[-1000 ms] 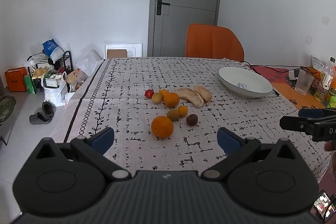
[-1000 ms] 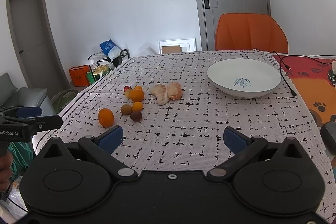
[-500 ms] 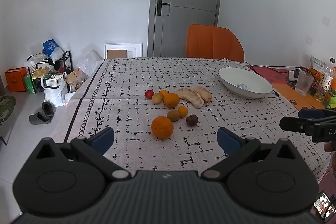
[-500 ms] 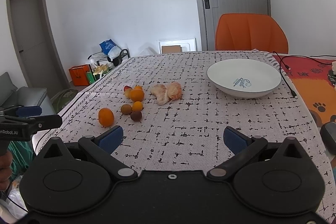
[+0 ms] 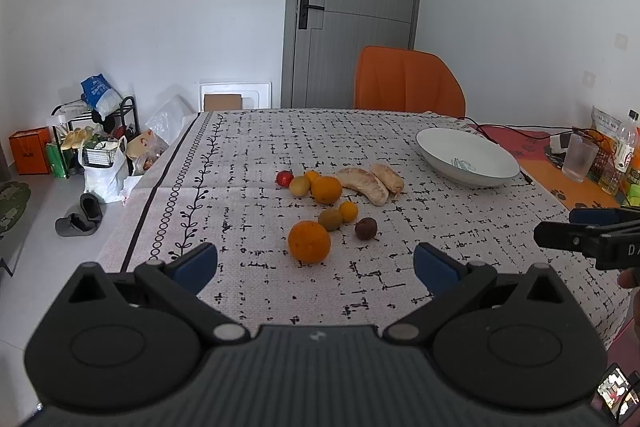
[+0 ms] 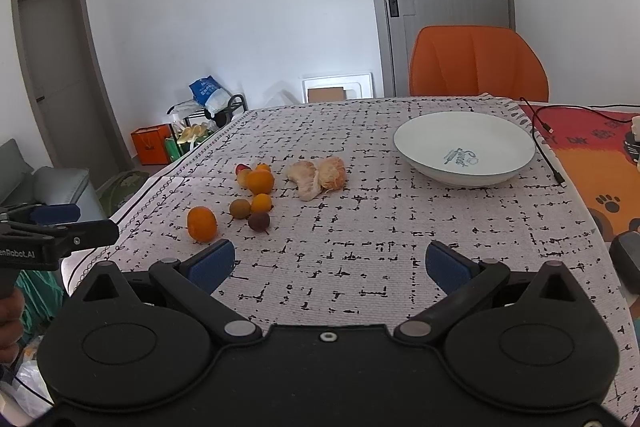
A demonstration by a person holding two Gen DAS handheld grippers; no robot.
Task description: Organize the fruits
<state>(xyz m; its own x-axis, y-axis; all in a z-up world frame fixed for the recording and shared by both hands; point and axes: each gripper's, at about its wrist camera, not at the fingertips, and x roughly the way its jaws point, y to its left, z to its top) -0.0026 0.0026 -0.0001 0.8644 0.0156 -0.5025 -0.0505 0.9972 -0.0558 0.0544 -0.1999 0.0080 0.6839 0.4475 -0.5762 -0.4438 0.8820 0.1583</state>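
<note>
On the table (image 5: 400,267) nothing has moved since a second ago: fruit lies loose, bowl (image 6: 464,151) empty, and we hold both hand-held grippers spread, left (image 5: 316,263) and right (image 6: 330,261).

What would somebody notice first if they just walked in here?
Probably the bright fruit scattered on the patterned tablecloth, above all the big orange nearest the left gripper. Next, the empty white bowl to the fruit's right, and the orange chair at the table's far end.

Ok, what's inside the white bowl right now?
No fruit: the white bowl shows only a printed blue logo on its inner surface. Its near inner wall is hidden behind the rim.
</note>
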